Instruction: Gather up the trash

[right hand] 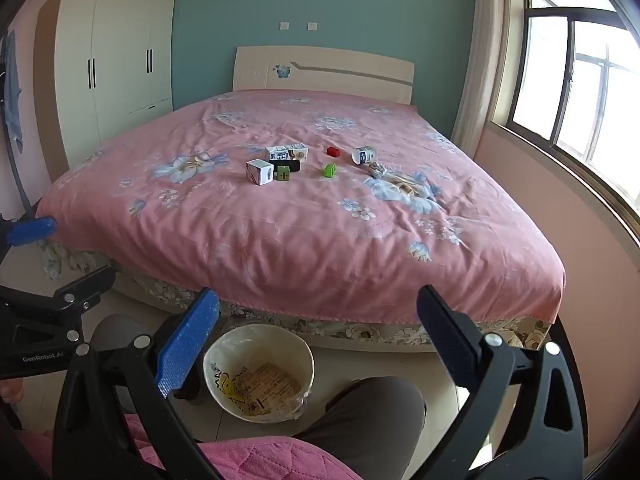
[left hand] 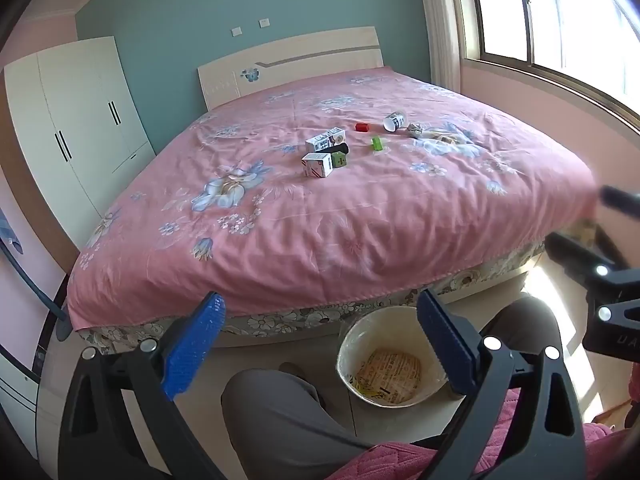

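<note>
Left wrist: boxy cartons [left hand: 325, 140] litter wrinkled floral bedspread [left hand: 320, 220]; round bin [left hand: 394, 356].

A pink bedspread [right hand: 304, 232] patterned with blue and white flowers is covering the bed. A red box [right hand: 333, 151], a green box [right hand: 330, 169] and white cartons [right hand: 287, 153] are lying on it. A cream bin [right hand: 258, 372] is showing yellow print.

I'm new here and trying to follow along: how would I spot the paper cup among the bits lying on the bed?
Start at the big bed with the pink flowered bedspread and find the cluster of litter near its middle. Go to the window side of that cluster: the paper cup lies tipped on its side, white with a dark band. It is the only round, open-mouthed piece; the small boxes nearby are square-edged.
</note>
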`<state>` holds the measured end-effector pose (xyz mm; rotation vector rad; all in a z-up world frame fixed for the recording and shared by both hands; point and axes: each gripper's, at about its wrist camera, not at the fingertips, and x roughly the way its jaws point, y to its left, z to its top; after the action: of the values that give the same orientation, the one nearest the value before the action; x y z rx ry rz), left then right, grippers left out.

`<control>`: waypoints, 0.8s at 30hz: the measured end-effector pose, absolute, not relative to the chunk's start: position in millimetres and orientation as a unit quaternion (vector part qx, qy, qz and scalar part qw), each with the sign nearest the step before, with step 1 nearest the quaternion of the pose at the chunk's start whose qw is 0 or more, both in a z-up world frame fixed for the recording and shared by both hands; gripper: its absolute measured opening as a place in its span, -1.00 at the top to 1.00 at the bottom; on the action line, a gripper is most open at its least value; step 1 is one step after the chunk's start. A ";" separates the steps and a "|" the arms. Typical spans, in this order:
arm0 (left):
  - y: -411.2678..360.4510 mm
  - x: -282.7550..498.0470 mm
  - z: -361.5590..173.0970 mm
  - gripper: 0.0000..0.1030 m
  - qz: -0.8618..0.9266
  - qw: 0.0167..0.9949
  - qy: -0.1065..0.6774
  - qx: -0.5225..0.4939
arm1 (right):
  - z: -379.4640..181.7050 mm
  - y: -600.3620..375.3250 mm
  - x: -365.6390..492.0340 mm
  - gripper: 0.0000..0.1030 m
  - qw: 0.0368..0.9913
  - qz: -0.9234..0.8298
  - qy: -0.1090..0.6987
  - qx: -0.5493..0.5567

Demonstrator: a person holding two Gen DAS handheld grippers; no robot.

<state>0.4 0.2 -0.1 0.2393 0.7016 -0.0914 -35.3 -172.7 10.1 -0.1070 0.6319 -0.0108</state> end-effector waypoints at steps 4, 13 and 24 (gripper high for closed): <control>1.3 0.8 1.0 -0.90 -0.044 0.932 0.342 0.112 | 11.1 -173.6 -35.3 -0.88 0.950 -0.004 0.310 -0.049; 0.6 1.8 2.5 -0.90 -0.044 0.932 0.341 0.113 | 12.5 -173.4 -38.0 -0.88 0.951 -0.004 0.305 -0.050; 3.0 3.0 3.7 -0.90 -0.042 0.933 0.340 0.113 | 16.8 -179.6 -37.8 -0.88 0.951 -0.004 0.306 -0.040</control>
<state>3.0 3.0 3.7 0.2310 0.6958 -0.0868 -37.8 -179.6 16.8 -0.0818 0.6228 -0.0079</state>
